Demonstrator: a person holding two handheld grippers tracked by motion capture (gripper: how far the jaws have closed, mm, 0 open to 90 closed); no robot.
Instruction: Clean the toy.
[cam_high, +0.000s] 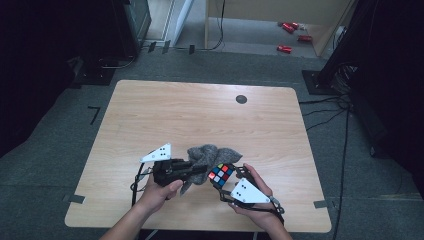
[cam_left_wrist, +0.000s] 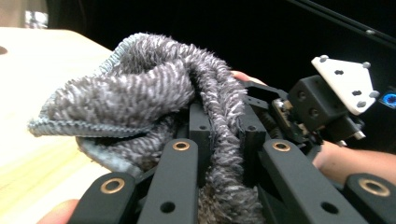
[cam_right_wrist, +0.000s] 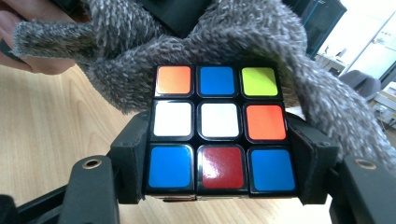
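Observation:
A grey fuzzy cloth (cam_high: 207, 159) is bunched near the table's front middle. My left gripper (cam_high: 200, 172) is shut on the cloth (cam_left_wrist: 140, 100), whose pile bulges out between and above the black jaws. A scrambled puzzle cube (cam_high: 222, 175) with coloured squares sits just right of the cloth. My right gripper (cam_high: 223, 181) is shut on the cube (cam_right_wrist: 219, 128), one jaw pressed on each side. The cloth (cam_right_wrist: 280, 56) drapes over the cube's far edge and touches it. In the left gripper view the right gripper's body with its white plate (cam_left_wrist: 348, 84) lies close behind the cloth.
The wooden table (cam_high: 150, 115) has a dark round grommet (cam_high: 241, 99) near its far edge. Grey carpet surrounds it, with cables at the right (cam_high: 330, 112) and red cans (cam_high: 290, 27) on the floor far behind. Both hands are near the front edge.

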